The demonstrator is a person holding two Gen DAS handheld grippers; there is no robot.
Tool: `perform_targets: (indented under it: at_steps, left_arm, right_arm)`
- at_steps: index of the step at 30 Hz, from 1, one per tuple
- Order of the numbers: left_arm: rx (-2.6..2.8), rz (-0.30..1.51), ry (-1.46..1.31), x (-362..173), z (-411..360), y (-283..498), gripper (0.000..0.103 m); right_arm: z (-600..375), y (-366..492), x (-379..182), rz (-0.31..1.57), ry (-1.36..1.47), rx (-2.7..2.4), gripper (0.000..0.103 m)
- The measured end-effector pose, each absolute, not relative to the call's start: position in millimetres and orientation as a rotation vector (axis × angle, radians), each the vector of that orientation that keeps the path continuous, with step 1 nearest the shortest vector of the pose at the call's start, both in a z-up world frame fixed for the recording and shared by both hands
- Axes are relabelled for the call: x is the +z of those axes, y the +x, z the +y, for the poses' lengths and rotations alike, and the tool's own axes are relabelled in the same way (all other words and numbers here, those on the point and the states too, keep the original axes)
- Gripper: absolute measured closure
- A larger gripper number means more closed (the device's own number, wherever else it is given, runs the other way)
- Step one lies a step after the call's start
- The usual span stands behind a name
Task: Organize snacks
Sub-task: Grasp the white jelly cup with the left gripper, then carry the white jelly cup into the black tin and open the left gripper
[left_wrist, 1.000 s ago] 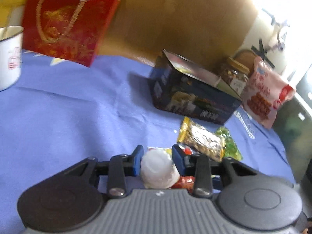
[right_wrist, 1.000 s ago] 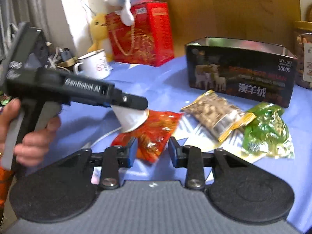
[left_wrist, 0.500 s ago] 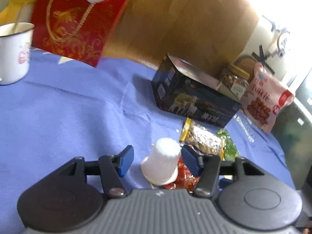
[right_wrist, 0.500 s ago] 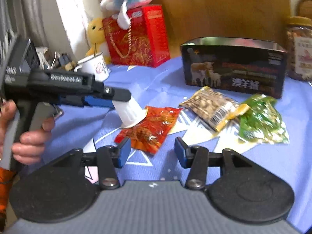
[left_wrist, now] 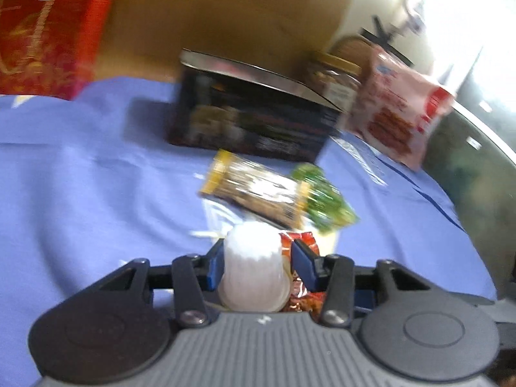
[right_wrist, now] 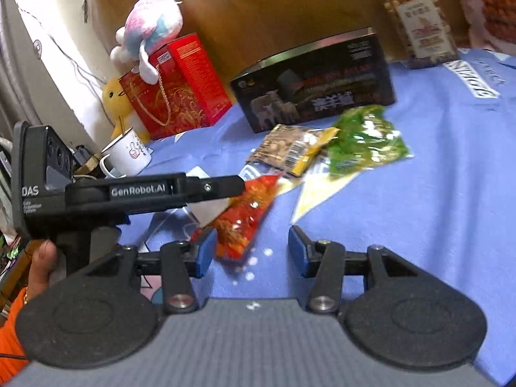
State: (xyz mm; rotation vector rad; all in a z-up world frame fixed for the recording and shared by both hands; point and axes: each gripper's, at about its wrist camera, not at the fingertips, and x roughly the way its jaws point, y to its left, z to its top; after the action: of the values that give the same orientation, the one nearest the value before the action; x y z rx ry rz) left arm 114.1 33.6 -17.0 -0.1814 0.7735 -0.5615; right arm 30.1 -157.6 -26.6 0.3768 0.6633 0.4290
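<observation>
My left gripper [left_wrist: 258, 262] clamps small white ribbed plastic cup [left_wrist: 253, 266]; right gripper [right_wrist: 250, 251] open, empty. Red [right_wrist: 246, 213], brown-yellow [right_wrist: 292, 150], green snack packets [right_wrist: 364, 140] loose near open dark box [right_wrist: 316, 84]; sorting barely begun.

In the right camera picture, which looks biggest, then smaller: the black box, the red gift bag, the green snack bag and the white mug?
1. black box
2. red gift bag
3. green snack bag
4. white mug

Box and gift bag look close; the bag sits farther back, so that order is unsure.
</observation>
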Motion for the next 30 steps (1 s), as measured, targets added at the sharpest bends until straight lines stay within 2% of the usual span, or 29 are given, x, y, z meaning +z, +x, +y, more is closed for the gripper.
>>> perform_targets:
  at_steps: [5, 6, 7, 13, 18, 24, 30]
  left_arm:
    - [-0.582, 0.776, -0.187, -17.3, 19.5, 104.4, 0.061]
    - [-0.576, 0.775, -0.202, -17.1, 20.9, 103.4, 0.063]
    - [-0.568, 0.774, -0.221, -16.2, 23.9, 102.6, 0.07]
    - [-0.545, 0.774, -0.373, -4.7, 55.3, 101.0, 0.071]
    - [-0.559, 0.842, -0.481, -17.0, 73.6, 106.3, 0.071]
    - [-0.68, 0.879, -0.561, -21.2, 59.4, 111.4, 0.071]
    - [-0.747, 0.862, -0.443, -5.6, 22.8, 103.9, 0.07]
  right_arm:
    - [-187.8, 7.1, -30.8, 0.644, 0.447, 0.375, 0.051]
    - [-194.0, 3.2, -32.0, 0.636, 0.464, 0.361, 0.051]
    - [-201.2, 0.0, -34.4, 0.63, 0.5, 0.355, 0.051]
    - [-216.7, -13.7, -37.4, 0.603, 0.593, 0.328, 0.051]
    - [-201.0, -14.4, -27.1, 0.563, 0.508, 0.352, 0.051]
    - [-173.5, -15.1, -16.5, 0.505, 0.32, 0.408, 0.051]
    - [-156.1, -8.0, -11.9, 0.484, 0.225, 0.466, 0.051]
